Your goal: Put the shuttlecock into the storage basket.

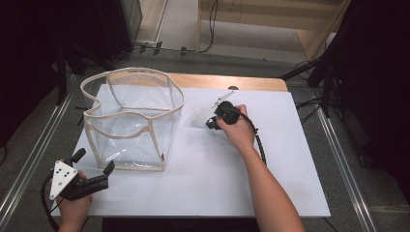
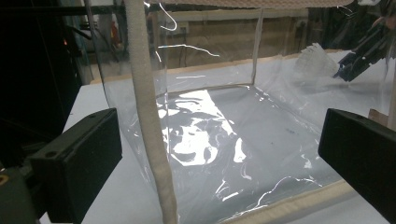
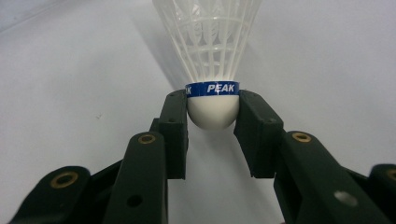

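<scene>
A white plastic shuttlecock (image 3: pixel 212 56) with a blue band reading PEAK has its round white cork pinched between the two jaws of my right gripper (image 3: pixel 212 109). In the high view that gripper (image 1: pixel 211 122) sits over the white board right of the bag, the pale shuttlecock (image 1: pixel 199 114) just beyond it. A clear plastic bag with beige cloth trim (image 1: pixel 131 118) stands open on the board's left side. My left gripper (image 1: pixel 94 161) rests open at the front left corner, jaws wide apart and facing the bag's near corner seam (image 2: pixel 147 116).
The white board (image 1: pixel 270 159) covers a wooden table whose far edge (image 1: pixel 232 81) shows behind it. Metal rails (image 1: pixel 345 164) run along both sides. Dark stands and cables (image 1: pixel 319 67) sit on the floor beyond the table.
</scene>
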{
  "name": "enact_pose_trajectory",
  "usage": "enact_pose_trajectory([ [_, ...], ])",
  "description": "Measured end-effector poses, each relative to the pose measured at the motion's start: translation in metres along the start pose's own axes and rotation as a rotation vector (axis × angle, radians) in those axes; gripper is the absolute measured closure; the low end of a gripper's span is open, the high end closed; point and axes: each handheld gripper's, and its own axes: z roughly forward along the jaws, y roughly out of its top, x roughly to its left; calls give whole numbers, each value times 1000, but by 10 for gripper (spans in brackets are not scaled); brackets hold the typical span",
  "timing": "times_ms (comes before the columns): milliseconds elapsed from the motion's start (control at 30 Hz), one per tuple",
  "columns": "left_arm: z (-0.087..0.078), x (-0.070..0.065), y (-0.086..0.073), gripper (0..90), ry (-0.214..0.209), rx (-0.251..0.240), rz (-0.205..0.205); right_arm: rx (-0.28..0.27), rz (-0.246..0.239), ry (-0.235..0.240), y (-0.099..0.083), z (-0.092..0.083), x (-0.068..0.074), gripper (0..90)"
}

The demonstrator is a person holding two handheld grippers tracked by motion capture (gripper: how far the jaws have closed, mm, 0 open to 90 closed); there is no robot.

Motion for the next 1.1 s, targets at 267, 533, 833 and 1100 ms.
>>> enact_pose_trajectory([
  [267,0,0,0,3,1,1,2,-69,47,13,5,-15,3,632],
  [533,0,0,0,3,0,0,1,-106,43,4,9,-27,7,632],
  [833,0,0,0,3,0,1,1,-142,58,4,12,-36,9,632],
  [1100,0,0,0,3,0,1,2,-159,61,3,13,-41,10,632],
])
